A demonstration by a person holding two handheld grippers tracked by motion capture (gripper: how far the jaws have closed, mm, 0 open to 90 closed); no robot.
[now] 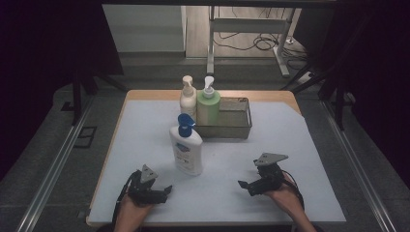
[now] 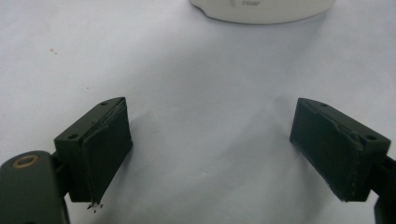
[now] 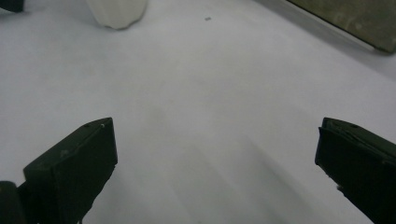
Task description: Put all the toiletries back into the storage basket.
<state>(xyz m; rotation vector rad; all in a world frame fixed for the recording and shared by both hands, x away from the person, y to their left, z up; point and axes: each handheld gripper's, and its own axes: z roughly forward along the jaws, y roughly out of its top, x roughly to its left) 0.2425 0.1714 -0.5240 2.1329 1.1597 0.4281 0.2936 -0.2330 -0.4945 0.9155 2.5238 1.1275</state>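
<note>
- Nearest the person, the left tool [image 1: 167, 188] rests low on the white mat [image 1: 145, 140] that covers the table [image 1: 145, 95], jaws spread wide with nothing between them; in the left gripper view the left tool [image 2: 210, 154] shows bare mat in the gap.
- The right tool [image 1: 240, 183] sits at about the same depth on the other side, also released and empty; in the right gripper view the right tool [image 3: 215, 168] has its jaws standing far apart over plain mat.
- The blue-capped bottle [image 1: 186, 147] stands upright just ahead of the left tool and a little toward the centre, its long axis vertical. The left tool is clearly the nearer one; the right tool is well apart from it.
- In the left gripper view the base of the blue-capped bottle [image 2: 261, 11] lies straight ahead beyond the open jaws, not touching them, so I judge a short forward reach would meet it.
- Farther back, the wire basket [image 1: 239, 130] sits on the mat, with the green bottle [image 1: 208, 107] at its left end.
- The cream bottle [image 1: 187, 98] stands just beside the green one, outside the basket, as far as I can tell.
- Count: three pump bottles, one basket, two tools.
</note>
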